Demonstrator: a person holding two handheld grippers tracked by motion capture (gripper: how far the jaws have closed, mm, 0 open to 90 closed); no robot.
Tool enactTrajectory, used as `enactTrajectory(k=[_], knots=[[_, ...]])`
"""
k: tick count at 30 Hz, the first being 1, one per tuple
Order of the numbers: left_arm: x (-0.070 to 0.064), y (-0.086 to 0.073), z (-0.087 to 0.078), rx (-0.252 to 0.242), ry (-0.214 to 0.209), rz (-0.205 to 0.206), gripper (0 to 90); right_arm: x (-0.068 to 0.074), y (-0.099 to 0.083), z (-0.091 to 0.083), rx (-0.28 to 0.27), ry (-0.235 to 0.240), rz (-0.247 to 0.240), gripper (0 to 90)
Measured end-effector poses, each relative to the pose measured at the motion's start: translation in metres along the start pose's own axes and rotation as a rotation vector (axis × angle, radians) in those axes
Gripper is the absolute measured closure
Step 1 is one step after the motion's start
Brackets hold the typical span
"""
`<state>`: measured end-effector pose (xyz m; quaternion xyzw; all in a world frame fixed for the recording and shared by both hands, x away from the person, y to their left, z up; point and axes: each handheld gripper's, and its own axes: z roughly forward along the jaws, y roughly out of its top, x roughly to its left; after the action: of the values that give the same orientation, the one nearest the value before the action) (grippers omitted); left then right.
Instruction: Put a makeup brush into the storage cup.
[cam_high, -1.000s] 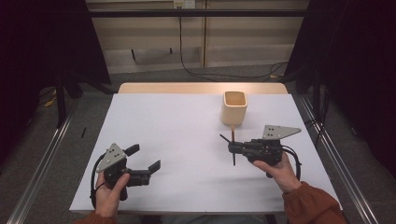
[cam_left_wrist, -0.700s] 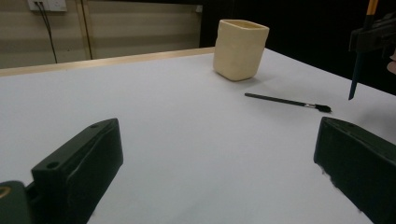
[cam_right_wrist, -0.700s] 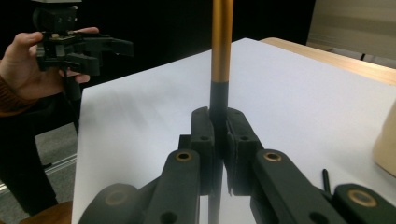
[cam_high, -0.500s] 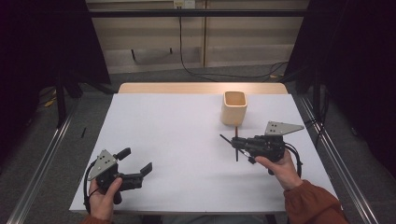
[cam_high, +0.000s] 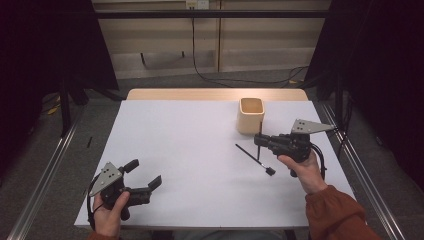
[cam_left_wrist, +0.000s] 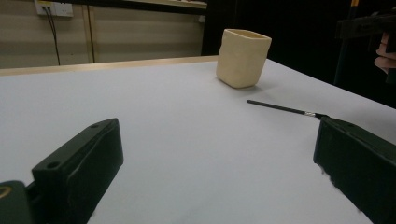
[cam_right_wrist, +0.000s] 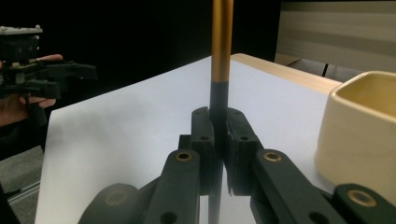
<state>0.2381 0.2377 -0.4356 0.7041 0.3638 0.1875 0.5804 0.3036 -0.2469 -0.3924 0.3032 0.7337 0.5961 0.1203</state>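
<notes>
Brushwork first: from the high view, my right gripper (cam_high: 258, 140) pinches a thin brush (cam_high: 259, 131) beside the cream cup (cam_high: 250, 115); another black brush (cam_high: 254, 159) lies on the white table (cam_high: 190, 145). My left gripper (cam_high: 145, 175) gapes empty. Its own view shows wide-apart jaws, while the right gripper view shows jaws clamped on the brush's gold-and-black handle (cam_right_wrist: 220, 60).

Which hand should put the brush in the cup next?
Right. The right gripper already grips a brush upright, close beside the cup. The left gripper is open and far off.

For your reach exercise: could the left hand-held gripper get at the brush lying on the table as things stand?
Probably yes: the left hand-held gripper is open, and bare table lies between it and the brush, though some way off.
</notes>
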Motion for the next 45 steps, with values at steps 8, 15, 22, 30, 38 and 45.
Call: enactTrajectory(k=[8, 15, 22, 30, 38, 45], knots=[[-0.001, 0.001, -0.001, 0.012, -0.017, -0.001, 1.5, -0.007, 0.013, 0.009, -0.023, -0.013, -0.007, 83.5], [-0.001, 0.000, 0.001, 0.019, -0.012, 0.022, 1.4, -0.014, 0.030, 0.014, -0.035, -0.030, -0.026, 83.5], [0.001, 0.000, 0.001, 0.024, -0.014, 0.021, 1.5, -0.023, 0.050, 0.019, -0.036, -0.053, -0.049, 83.5], [-0.002, 0.001, 0.002, 0.038, -0.023, 0.030, 1.6, -0.034, 0.062, 0.025, -0.050, -0.073, -0.043, 83.5], [-0.002, 0.001, 0.001, 0.045, -0.026, 0.035, 1.6, -0.043, 0.076, 0.033, -0.068, -0.104, -0.045, 83.5], [-0.002, 0.002, 0.001, 0.043, -0.030, 0.035, 1.6, -0.058, 0.082, 0.044, -0.075, -0.146, -0.033, 83.5]])
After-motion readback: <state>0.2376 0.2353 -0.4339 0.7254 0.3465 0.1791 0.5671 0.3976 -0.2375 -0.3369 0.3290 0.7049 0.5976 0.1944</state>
